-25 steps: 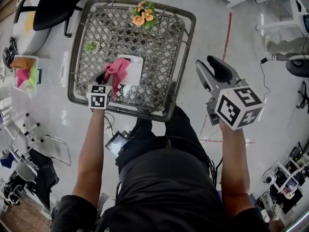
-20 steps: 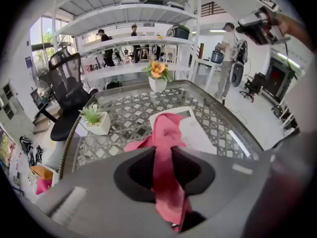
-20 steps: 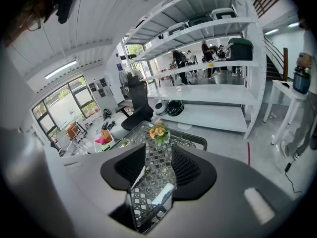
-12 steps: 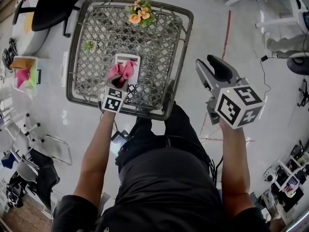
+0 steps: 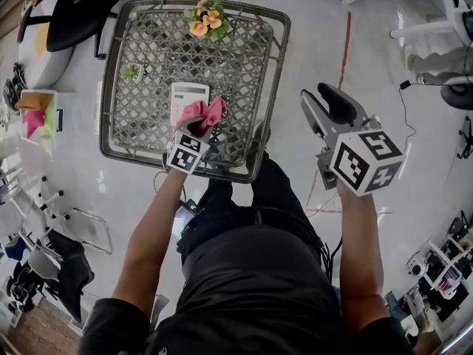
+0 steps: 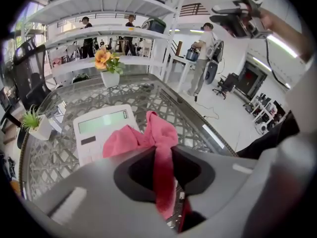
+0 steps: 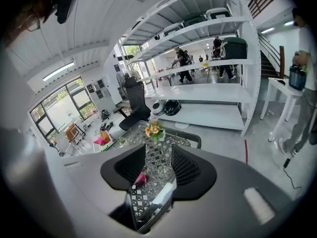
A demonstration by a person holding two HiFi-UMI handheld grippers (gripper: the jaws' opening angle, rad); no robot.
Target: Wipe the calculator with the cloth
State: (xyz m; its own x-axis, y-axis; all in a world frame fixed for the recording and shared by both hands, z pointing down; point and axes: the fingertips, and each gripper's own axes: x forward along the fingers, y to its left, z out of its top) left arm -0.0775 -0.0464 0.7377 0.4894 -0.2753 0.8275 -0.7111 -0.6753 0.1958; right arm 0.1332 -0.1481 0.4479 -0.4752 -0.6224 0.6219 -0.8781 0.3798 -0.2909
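A white calculator lies on the woven glass-topped table. My left gripper is shut on a pink cloth, which rests over the calculator's near right part. In the left gripper view the cloth bunches out between the closed jaws of that gripper, covering the lower right of the calculator, whose display stays visible. My right gripper hangs off the table's right side, above the floor, open and empty. The right gripper view shows that gripper with the table visible through the gap between its jaws.
A pot of orange flowers stands at the table's far edge, and a small green plant near its left side. A black office chair stands beyond the left corner. White shelving and people fill the background in the gripper views.
My left gripper has dragged the pink cloth rightward across the calculator, from its left side to its near right edge. The right gripper has stayed put.
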